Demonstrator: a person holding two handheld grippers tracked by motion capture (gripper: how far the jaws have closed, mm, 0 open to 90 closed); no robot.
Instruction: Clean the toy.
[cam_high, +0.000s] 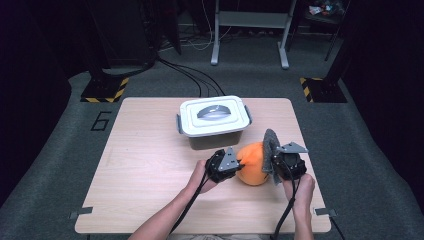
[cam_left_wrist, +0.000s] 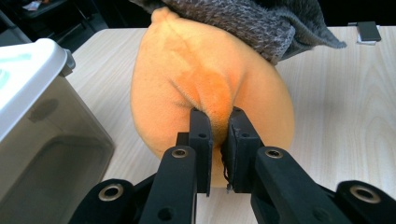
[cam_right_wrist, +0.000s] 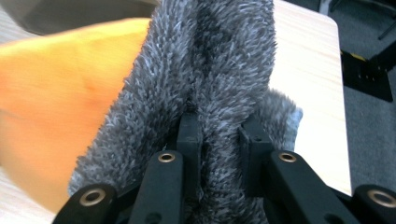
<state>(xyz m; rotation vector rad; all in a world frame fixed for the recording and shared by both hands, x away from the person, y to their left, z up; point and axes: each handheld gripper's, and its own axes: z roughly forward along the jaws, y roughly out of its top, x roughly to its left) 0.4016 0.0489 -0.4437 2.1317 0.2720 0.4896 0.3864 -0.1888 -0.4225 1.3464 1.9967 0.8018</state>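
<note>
An orange plush ball (cam_high: 253, 165) rests on the wooden table (cam_high: 150, 165), near its front right. My left gripper (cam_high: 235, 163) is shut on a pinched fold of the orange plush (cam_left_wrist: 210, 88) at its left side. A fuzzy grey cloth (cam_high: 270, 149) drapes over the plush's right side. My right gripper (cam_high: 275, 162) is shut on a fold of that grey cloth (cam_right_wrist: 219, 84), which stands up between the jaws. In the left gripper view (cam_left_wrist: 218, 135) the grey cloth (cam_left_wrist: 261, 23) covers the plush's top.
A white-lidded, translucent grey storage box (cam_high: 214, 120) with side latches stands closed just behind the plush, close to my left gripper (cam_left_wrist: 42, 121). A small dark phone-like object (cam_left_wrist: 369, 31) lies on the table's far side. Table legs and cables occupy the floor behind.
</note>
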